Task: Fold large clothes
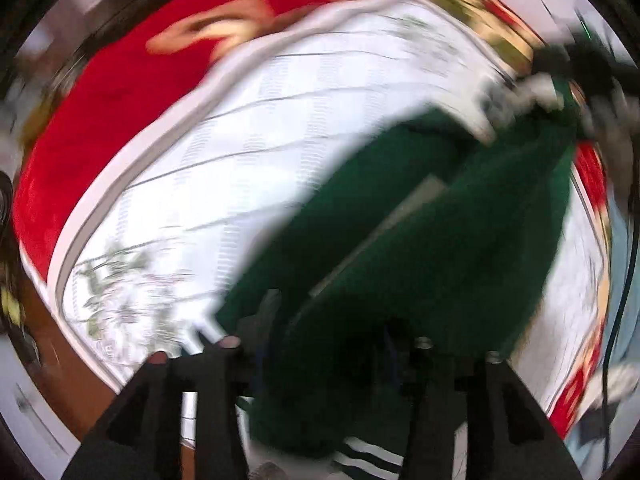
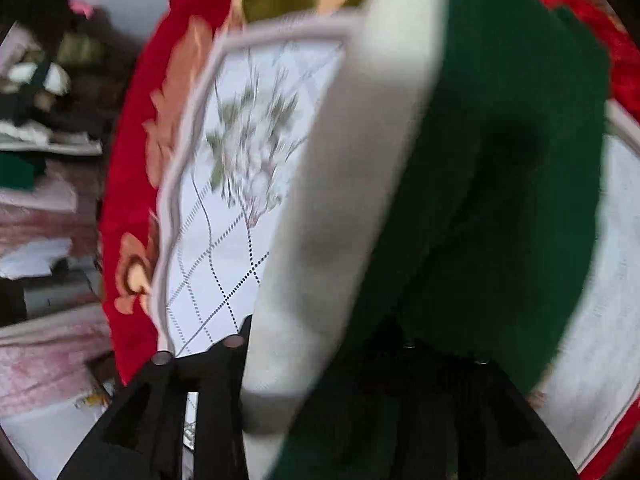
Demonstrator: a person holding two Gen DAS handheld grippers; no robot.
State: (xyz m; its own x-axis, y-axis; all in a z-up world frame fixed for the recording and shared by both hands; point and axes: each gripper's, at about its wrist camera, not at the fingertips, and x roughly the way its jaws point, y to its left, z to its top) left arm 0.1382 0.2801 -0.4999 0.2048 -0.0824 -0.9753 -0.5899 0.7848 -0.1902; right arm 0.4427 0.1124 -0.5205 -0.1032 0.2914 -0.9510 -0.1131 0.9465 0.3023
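A dark green garment [image 1: 420,240] with white trim hangs stretched between my two grippers above a white quilted cloth [image 1: 260,120]. My left gripper [image 1: 324,348] is shut on one end of it; the green fabric bunches between the black fingers. In the left wrist view my right gripper [image 1: 560,68] shows at the upper right, holding the far end. In the right wrist view my right gripper [image 2: 320,352] is shut on the green garment [image 2: 500,180], whose wide white band [image 2: 360,180] runs up from the fingers. Both views are blurred by motion.
The white cloth [image 2: 240,208] has a diamond stitch and flower print and lies on a red floral blanket [image 1: 108,120]. Cluttered shelves and pink fabric [image 2: 36,220] stand at the left of the right wrist view. A dark cable [image 1: 624,280] hangs at the right.
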